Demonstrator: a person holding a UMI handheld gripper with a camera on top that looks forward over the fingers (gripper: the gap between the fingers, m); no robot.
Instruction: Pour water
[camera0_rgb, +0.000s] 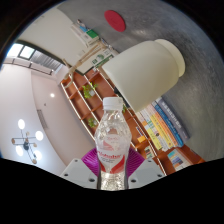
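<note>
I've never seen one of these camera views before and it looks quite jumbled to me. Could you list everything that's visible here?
Water bottle: one, clear plastic with a white cap, between the gripper's fingers, standing up along the view.
Cup: one, white or cream, just beyond the bottle's cap, lying tilted with its side to the camera.
Shelving unit: one, wooden and orange-brown, with assorted small items on its shelves, behind the bottle and cup.
Round red object: one, on the pale surface far beyond the cup; too small to identify.
Windows: a row, bright, far off to one side of the shelves.
Lamps: a cluster of glowing white bulbs, below the windows.
Gripper: one, fingers with magenta pads closed on the bottle's lower body.
</note>
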